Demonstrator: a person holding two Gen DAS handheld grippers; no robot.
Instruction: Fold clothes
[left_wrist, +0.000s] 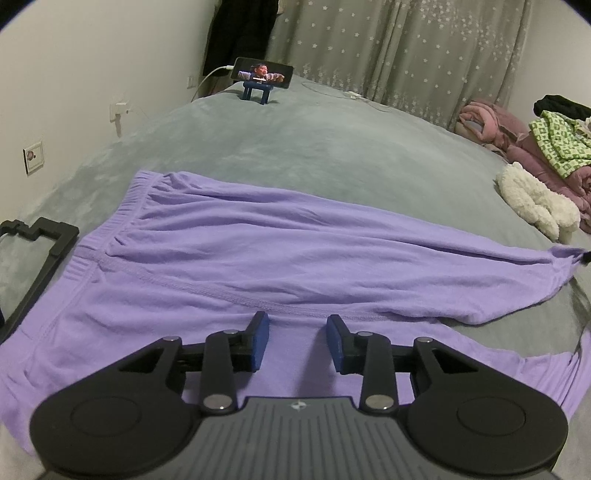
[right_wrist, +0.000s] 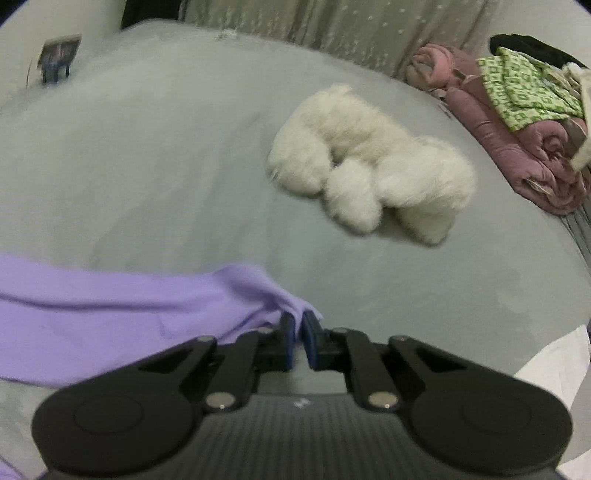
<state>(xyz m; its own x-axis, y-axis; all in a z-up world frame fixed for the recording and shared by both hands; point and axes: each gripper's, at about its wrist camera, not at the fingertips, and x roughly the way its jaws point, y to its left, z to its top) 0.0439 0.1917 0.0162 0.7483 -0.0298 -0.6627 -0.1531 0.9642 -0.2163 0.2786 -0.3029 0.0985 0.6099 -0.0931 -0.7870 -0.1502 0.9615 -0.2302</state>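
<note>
A lilac garment (left_wrist: 258, 251) with an elastic waistband at its left end lies spread across the grey bed (left_wrist: 332, 147). My left gripper (left_wrist: 298, 325) hovers over its near part, open, with only flat cloth below the gap between its blue pads. In the right wrist view, my right gripper (right_wrist: 298, 317) is shut on the right end of the lilac garment (right_wrist: 110, 310), which bunches at the fingertips. In the left wrist view that end is drawn to a point at the far right edge, where a dark bit of the right gripper (left_wrist: 586, 255) shows.
A white fluffy item (right_wrist: 369, 162) lies right of the garment. Behind it are pink bedding (right_wrist: 517, 140) and a green patterned garment (right_wrist: 524, 88). A phone on a blue stand (left_wrist: 264, 74) stands at the far end of the bed. A black frame (left_wrist: 37, 258) lies at the left edge by the wall.
</note>
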